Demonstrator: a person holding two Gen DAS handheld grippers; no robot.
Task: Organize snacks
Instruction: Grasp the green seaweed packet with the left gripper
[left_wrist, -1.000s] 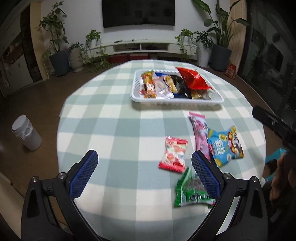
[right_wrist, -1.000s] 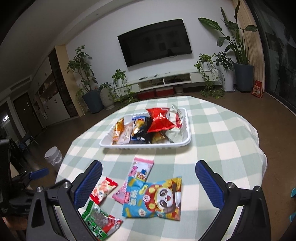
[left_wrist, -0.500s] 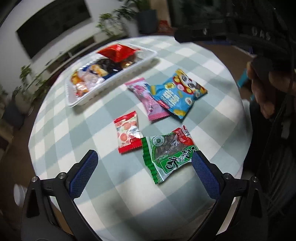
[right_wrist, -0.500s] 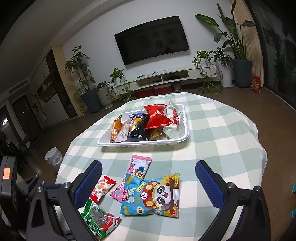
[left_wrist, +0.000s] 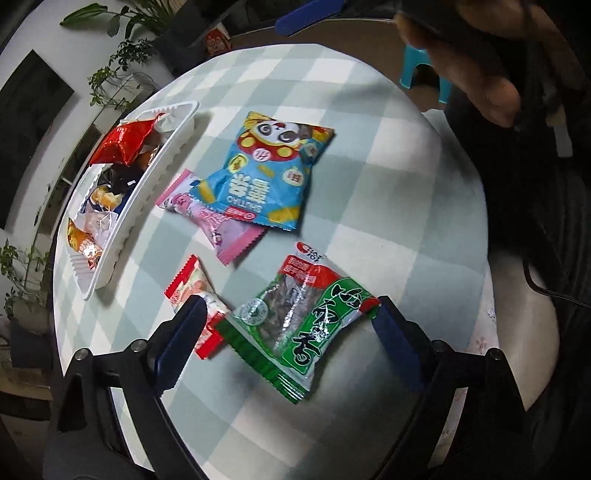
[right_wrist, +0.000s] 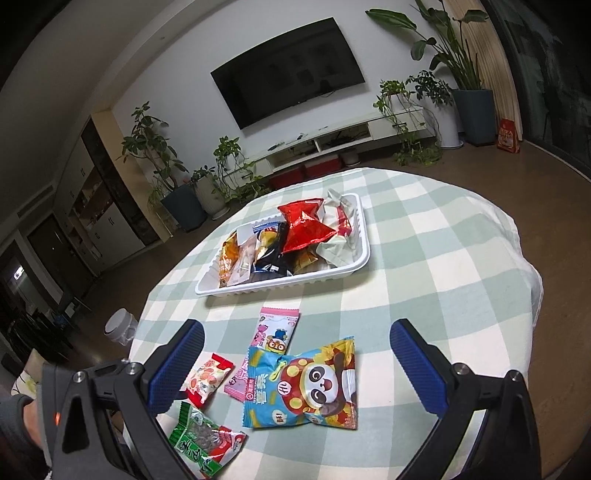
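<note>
Left gripper (left_wrist: 288, 321): jaws closing around the green packet (left_wrist: 299, 325), pads not yet pressing it
Right gripper (right_wrist: 295, 365): spread wide, empty, above the panda bag (right_wrist: 303, 387)
Loose snacks: on the checked counter (right_wrist: 443, 266), near its front edge
Tray (right_wrist: 332, 275): white, filled with snacks, further back

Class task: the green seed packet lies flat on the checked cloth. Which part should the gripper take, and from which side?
Grip the green seed packet across its puffed middle, from above: it lies flat, and the left gripper, jaws closing, already straddles its short sealed ends.
</note>
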